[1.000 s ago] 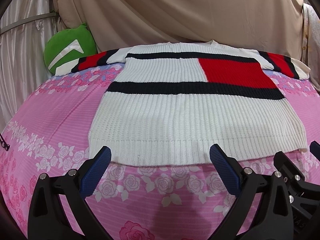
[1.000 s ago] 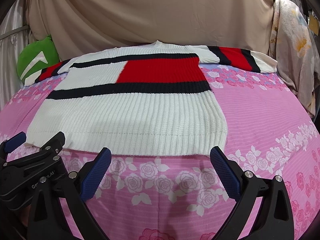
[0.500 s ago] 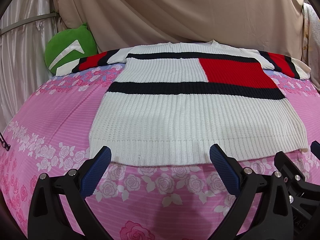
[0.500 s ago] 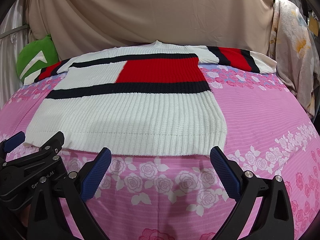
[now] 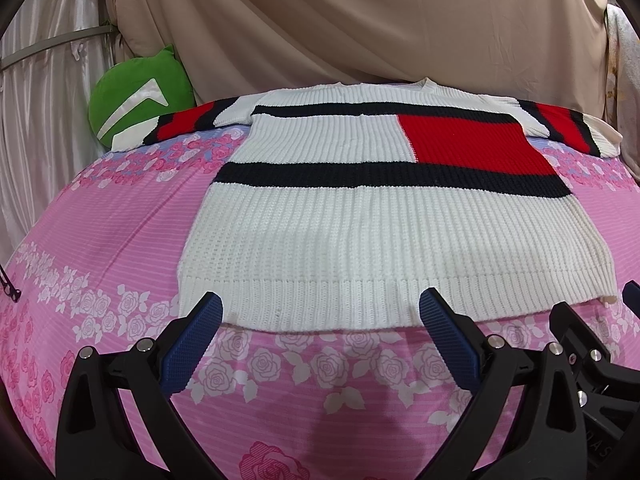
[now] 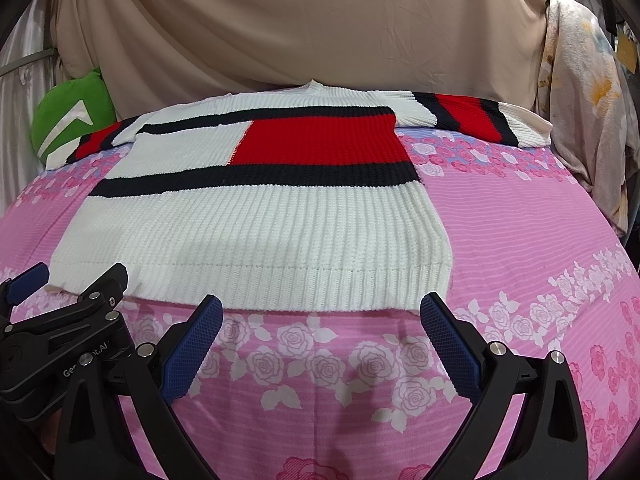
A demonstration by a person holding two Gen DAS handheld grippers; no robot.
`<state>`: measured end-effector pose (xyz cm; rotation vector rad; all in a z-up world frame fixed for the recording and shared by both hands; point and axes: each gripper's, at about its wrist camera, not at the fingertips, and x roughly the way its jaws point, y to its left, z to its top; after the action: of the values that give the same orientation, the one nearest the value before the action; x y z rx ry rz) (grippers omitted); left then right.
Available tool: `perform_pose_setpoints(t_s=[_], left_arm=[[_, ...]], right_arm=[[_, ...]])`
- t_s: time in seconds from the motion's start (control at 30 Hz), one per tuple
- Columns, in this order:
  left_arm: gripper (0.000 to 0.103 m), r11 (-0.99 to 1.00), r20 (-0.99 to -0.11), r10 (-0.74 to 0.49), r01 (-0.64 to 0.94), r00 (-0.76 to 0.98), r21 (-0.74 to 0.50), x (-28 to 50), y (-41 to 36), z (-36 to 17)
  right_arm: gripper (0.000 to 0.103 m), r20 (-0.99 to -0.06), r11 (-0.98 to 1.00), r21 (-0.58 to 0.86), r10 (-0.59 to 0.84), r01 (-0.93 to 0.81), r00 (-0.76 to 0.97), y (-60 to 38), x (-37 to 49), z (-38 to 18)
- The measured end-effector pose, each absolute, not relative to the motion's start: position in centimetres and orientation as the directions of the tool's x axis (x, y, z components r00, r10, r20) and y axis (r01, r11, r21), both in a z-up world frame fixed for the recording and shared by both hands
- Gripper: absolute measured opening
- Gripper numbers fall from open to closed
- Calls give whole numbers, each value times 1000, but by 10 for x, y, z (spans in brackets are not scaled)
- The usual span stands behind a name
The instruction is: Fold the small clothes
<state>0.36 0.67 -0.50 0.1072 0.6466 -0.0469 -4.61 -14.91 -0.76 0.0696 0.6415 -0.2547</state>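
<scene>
A white knit sweater [image 5: 340, 236] [image 6: 256, 232] with navy stripes and a red block lies flat on the pink rose-print bedsheet [image 5: 100, 240] [image 6: 520, 232], both sleeves spread out at the far end. My left gripper [image 5: 320, 312] stands open just before the hem, toward its left half, with nothing between its blue pads. My right gripper [image 6: 320, 312] is open too, in front of the hem's right half, holding nothing. Each gripper shows at the edge of the other's view: the right one [image 5: 592, 340] and the left one [image 6: 64, 300].
A green cushion [image 5: 136, 116] [image 6: 68, 124] leans at the far left by the sleeve. A beige curtain [image 5: 360, 20] hangs behind the bed. Floral fabric [image 6: 588, 92] hangs at the right. Bare sheet lies on both sides of the sweater.
Both grippers have eased slightly forward toward the hem; the sweater sits marginally nearer in both views. Both stay open.
</scene>
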Motion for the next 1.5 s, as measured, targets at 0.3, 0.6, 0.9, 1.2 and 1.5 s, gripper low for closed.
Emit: perform_pose_setpoints(t_s=[0.3, 0.6, 0.9, 1.2, 1.5], left_arm=[[96, 993, -604, -9, 77, 797, 86, 4, 6, -5], [96, 993, -604, -9, 77, 797, 86, 4, 6, -5], [96, 993, -604, -9, 77, 797, 87, 4, 6, -5], [97, 993, -605, -9, 77, 796, 87, 4, 7, -4], [97, 993, -596, -111, 119, 795, -25, 7, 34, 11]], right_arm=[[98, -600, 966, -14, -213, 256, 771, -150, -47, -8], [98, -600, 967, -14, -213, 256, 771, -150, -46, -8], [98, -601, 967, -14, -213, 256, 771, -150, -46, -8], [98, -601, 967, -12, -210, 254, 771, -149, -46, -7], [97, -605, 979, 86, -97, 186, 790, -206, -44, 13]])
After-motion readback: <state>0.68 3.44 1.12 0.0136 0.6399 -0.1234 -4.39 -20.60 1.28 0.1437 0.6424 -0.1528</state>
